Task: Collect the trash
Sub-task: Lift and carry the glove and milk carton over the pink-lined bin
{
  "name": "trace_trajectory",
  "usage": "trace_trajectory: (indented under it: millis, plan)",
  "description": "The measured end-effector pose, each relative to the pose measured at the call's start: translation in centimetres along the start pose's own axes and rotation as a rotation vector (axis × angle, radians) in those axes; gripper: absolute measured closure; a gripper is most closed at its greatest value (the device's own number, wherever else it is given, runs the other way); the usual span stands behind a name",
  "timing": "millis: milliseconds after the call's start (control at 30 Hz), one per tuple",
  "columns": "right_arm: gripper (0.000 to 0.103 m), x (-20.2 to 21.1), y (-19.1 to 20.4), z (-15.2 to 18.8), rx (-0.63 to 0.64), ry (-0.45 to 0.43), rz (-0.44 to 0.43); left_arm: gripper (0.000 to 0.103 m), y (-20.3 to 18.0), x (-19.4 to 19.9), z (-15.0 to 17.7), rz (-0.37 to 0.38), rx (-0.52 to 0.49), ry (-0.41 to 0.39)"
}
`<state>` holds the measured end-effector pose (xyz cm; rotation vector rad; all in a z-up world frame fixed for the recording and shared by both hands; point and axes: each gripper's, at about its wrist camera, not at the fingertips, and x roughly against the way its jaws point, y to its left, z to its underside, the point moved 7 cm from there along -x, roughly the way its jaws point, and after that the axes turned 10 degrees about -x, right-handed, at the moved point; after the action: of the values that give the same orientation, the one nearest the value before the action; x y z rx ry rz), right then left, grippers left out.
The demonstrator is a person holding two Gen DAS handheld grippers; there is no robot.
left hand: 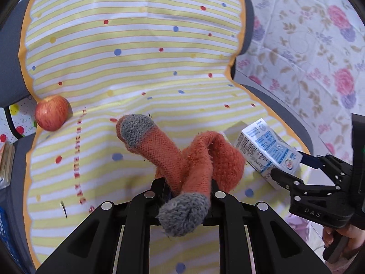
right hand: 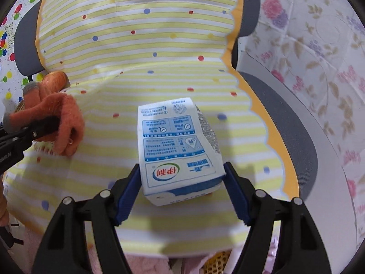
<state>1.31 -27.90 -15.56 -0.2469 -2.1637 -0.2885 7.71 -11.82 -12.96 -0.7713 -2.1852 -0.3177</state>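
A white and blue milk carton [right hand: 180, 150] lies on the striped cloth [right hand: 141, 41] over a chair seat. My right gripper [right hand: 182, 180] is shut on the carton's near end, blue pads against both sides; it also shows in the left wrist view [left hand: 289, 166] with the carton [left hand: 267, 148]. My left gripper [left hand: 189, 187] is shut on an orange knitted glove [left hand: 194, 157] with grey fingertips, which drapes over the jaws. The glove [right hand: 59, 116] and left gripper also show at the left of the right wrist view.
A red apple [left hand: 52, 113] rests on the cloth's left edge. The grey chair [right hand: 294, 132] shows round the cloth. A floral fabric [left hand: 314, 45] hangs at the right. A dotted white fabric [right hand: 9, 34] is at the far left.
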Motion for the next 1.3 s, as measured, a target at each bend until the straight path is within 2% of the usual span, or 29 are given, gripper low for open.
trace_trajectory:
  millis: [200, 300, 333, 433, 567, 600, 633, 933, 1000, 1133, 1300]
  plan:
    - [0.031, 0.1, -0.3, 0.6, -0.022, -0.003, -0.007, 0.080, -0.1, -0.4, 1.2, 0.032, 0.002, 0.028]
    - [0.024, 0.7, -0.2, 0.7, -0.024, -0.016, -0.021, 0.077, 0.2, -0.1, 1.4, 0.013, -0.007, 0.021]
    - [0.023, 0.9, -0.1, 0.8, -0.021, -0.021, -0.025, 0.073, 0.2, 0.1, 1.4, 0.000, -0.015, 0.019]
    - [0.023, 1.6, -0.2, 0.7, -0.022, -0.032, -0.030, 0.072, 0.1, 0.3, 1.5, -0.035, -0.039, 0.015]
    - [0.023, 2.3, -0.7, 0.7, -0.038, -0.041, -0.055, 0.073, -0.5, 0.6, 1.4, -0.056, -0.078, 0.006]
    - [0.023, 2.4, -0.9, 0.7, -0.041, -0.046, -0.058, 0.075, -0.7, 0.6, 1.3, -0.056, -0.090, 0.004]
    - [0.023, 2.4, -1.0, 0.6, -0.044, -0.050, -0.057, 0.084, -1.0, 0.7, 1.3, -0.055, -0.096, 0.000]
    - [0.025, 0.4, -1.1, 1.4, -0.067, -0.015, -0.101, 0.085, -2.0, 1.9, 0.9, 0.010, -0.045, 0.005]
    - [0.034, 0.4, -1.1, 1.5, -0.076, -0.019, -0.114, 0.085, -1.9, 2.0, 1.0, -0.002, -0.041, 0.012]
    - [0.036, 1.3, -1.0, 1.6, -0.083, -0.040, -0.125, 0.085, -2.1, 2.3, 1.2, -0.043, -0.049, 0.020]
    - [0.037, 3.2, -1.2, 1.7, -0.088, -0.056, -0.084, 0.085, -2.7, 3.3, 1.5, -0.084, -0.068, 0.004]
